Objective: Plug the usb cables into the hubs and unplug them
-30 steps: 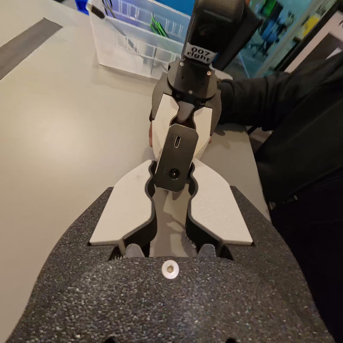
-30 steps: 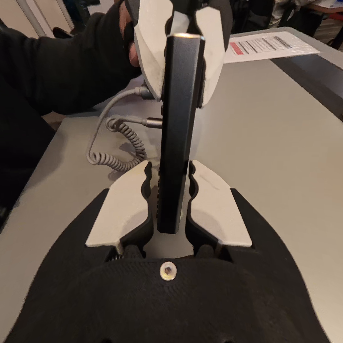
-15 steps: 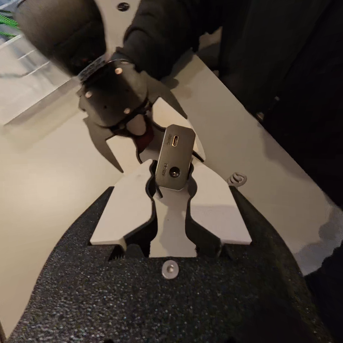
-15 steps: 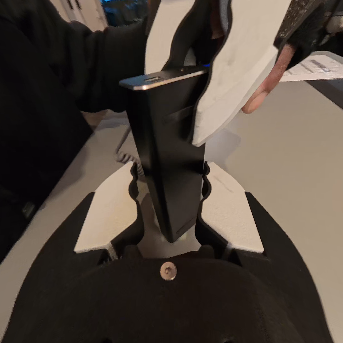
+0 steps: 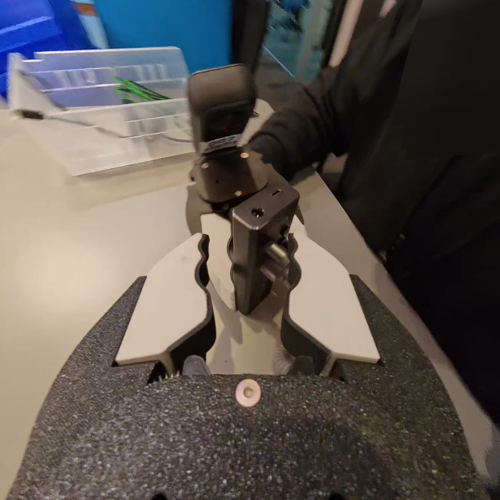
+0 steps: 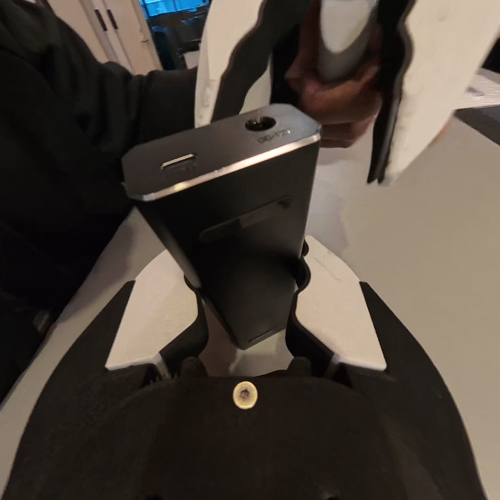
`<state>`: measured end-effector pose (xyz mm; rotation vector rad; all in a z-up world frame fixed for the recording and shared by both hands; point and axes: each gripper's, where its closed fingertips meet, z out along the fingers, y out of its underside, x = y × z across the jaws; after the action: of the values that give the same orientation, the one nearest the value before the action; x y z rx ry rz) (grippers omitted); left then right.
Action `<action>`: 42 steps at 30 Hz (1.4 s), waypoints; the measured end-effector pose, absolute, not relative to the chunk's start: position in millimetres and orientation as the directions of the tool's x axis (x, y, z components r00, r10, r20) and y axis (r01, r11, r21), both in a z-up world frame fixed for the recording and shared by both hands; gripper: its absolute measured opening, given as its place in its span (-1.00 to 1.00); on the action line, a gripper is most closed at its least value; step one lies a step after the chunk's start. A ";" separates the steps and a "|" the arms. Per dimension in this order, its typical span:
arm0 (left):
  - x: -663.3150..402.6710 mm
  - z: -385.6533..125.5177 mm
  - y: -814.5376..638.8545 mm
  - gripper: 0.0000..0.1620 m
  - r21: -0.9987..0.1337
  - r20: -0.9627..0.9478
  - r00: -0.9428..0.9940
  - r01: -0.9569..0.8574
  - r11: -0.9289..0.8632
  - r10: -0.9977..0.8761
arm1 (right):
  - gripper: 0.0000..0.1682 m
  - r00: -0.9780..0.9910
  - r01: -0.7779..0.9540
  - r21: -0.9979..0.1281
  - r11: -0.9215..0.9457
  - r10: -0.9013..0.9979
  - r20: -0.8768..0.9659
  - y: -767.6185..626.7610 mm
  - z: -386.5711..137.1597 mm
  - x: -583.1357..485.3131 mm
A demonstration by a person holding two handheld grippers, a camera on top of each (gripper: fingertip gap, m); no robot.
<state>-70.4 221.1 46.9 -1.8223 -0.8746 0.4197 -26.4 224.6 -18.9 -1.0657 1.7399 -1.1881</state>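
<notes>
A dark grey USB hub point(image 6: 243, 216) stands upright in my right gripper point(image 6: 247, 265), which is shut across its wide faces, port end away from the camera. In the left wrist view the hub point(image 5: 251, 259) sits between the fingers of my left gripper point(image 5: 247, 240), which is open, with a gap on the left side. A silver USB plug point(image 5: 276, 251) sticks out of the hub's side by my left gripper's right finger. The left gripper's white fingers point(image 6: 422, 81) spread wide beyond the hub in the right wrist view. The cable is hidden there.
A clear plastic divided box point(image 5: 108, 113) and blue bins point(image 5: 27, 32) stand at the back of the pale table point(image 5: 67, 243). The person's black sleeve point(image 5: 297, 135) and body fill the right, along the table edge. A printed sheet point(image 6: 484, 92) lies at far right. My hands' fingertips stand some 8 cm from each other.
Both grippers held the hub by its narrow sides. The right gripper has regripped it across the wide faces and turned it. The left gripper has let go and opened.
</notes>
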 end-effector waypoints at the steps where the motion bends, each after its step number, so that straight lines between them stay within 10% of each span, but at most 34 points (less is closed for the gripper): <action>1: -64.4 44.7 217.2 -0.31 -0.908 0.124 0.623 0.384 -0.165 0.772 | -0.16 -0.394 -0.216 -0.952 0.218 -0.911 -0.119 222.2 -19.2 -26.1; 10: -41.5 25.1 221.6 -0.86 -0.923 0.113 0.396 0.381 -0.052 0.911 | -0.17 -0.553 -0.154 -0.958 0.241 -0.824 -0.118 209.2 -18.6 -31.8; 14: -47.7 20.4 223.3 -0.51 -0.911 0.075 0.362 0.404 -0.084 0.929 | -0.17 -0.581 -0.152 -0.959 0.237 -0.807 -0.107 207.4 -18.4 -32.5; 17: -52.3 21.7 225.5 -0.84 -0.915 0.051 0.357 0.390 -0.099 0.933 | -0.17 -0.602 -0.150 -0.962 0.229 -0.793 -0.095 206.3 -18.0 -30.9; 42: -53.7 20.8 232.4 -0.87 -0.906 0.083 0.398 0.411 -0.096 0.913 | -0.17 -0.453 -0.044 -0.998 0.053 -0.891 -0.028 222.1 22.1 -28.7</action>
<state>-53.7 232.4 20.8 -1.6919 -1.1741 0.6529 -28.7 222.1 22.1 -0.9590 1.6097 -1.4853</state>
